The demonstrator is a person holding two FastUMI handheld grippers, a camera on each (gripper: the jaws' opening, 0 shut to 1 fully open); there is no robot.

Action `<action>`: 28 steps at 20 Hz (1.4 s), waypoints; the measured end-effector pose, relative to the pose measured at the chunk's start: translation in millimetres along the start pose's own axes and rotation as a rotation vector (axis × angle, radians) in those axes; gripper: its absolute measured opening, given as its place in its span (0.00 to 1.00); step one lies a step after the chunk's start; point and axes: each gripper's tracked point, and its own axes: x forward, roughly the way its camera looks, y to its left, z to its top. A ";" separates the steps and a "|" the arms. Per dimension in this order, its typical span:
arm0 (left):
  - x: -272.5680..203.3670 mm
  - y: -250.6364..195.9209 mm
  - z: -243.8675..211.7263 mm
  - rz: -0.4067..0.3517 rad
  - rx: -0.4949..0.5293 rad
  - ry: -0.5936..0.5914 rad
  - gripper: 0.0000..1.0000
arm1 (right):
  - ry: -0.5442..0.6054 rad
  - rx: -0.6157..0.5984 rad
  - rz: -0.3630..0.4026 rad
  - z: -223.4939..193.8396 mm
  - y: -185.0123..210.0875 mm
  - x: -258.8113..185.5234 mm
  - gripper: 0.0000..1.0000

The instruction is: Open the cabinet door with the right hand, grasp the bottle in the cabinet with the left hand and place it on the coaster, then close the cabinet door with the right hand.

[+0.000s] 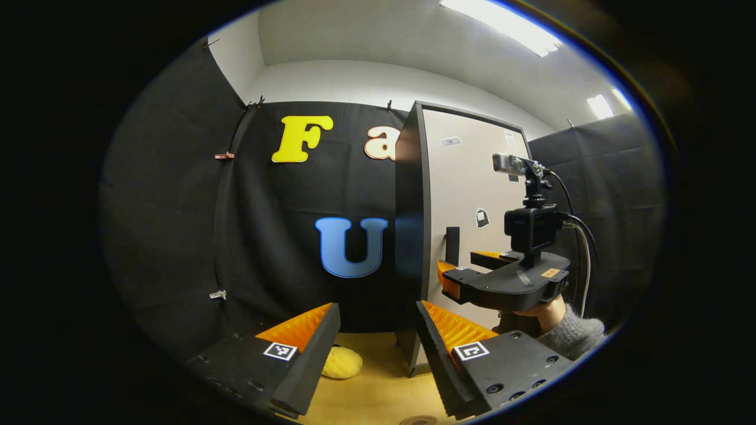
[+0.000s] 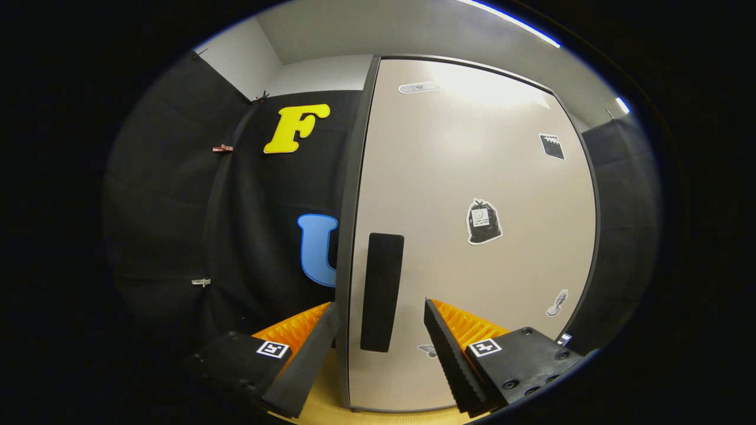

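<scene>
Both my grippers hold their jaws apart. Right gripper (image 2: 378, 348) faces the shut cabinet door (image 2: 472, 236); its upright handle (image 2: 381, 292) stands just ahead between the fingers. Left gripper (image 1: 378, 348) waits farther left.

cabinet door (image 2: 472, 177) looks smooth and satin with a soft glare, its handle (image 2: 381, 292) matt, the bench (image 1: 384, 383) pale wood, and the sleeve (image 1: 570, 335) fuzzy knit.

Tall beige cabinet door (image 2: 472, 224), dark frame, black vertical handle (image 2: 381, 291). Light wooden table (image 1: 378, 383). Yellow rounded object (image 1: 342, 362). Grey knit sleeve (image 1: 570, 333).
</scene>
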 end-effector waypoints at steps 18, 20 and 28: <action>-9.4 30.1 0.6 0.067 -0.001 0.000 0.81 | 0.004 -0.008 -0.117 0.3 -5.3 34.6 0.34; -10.9 31.7 -0.8 0.071 -0.012 0.004 0.81 | 0.009 0.001 -0.108 -0.4 -3.3 36.7 0.26; -14.0 30.0 -1.9 0.061 -0.037 0.008 0.81 | 0.039 0.008 0.017 5.2 2.8 10.5 0.14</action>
